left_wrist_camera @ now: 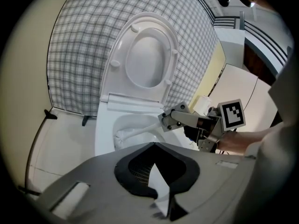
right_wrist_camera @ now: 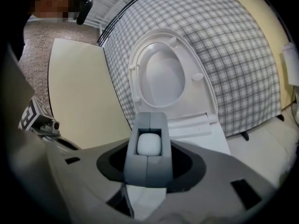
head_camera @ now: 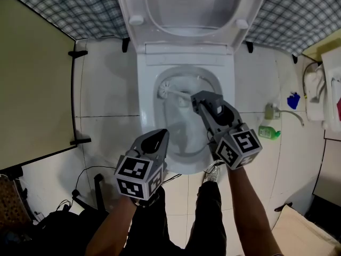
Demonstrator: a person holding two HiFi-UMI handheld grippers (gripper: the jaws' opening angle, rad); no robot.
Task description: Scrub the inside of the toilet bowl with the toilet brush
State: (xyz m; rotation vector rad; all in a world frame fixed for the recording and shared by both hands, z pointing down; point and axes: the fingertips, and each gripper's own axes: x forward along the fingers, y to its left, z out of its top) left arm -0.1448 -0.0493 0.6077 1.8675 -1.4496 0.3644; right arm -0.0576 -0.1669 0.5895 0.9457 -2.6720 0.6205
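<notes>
Bristles of the toilet brush lie at ten o'clock from the right gripper, which pinches its handle. The shaft runs ten-to-four across the toilet bowl. The left gripper idles at seven, its jaws hard to read.

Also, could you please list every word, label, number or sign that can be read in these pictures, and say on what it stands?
No text can be read in any view.
The green bottle at the right of the head view: its label is too small to read.
The marker cubes, left and right: black and white square patterns only, no letters or numbers.
</notes>
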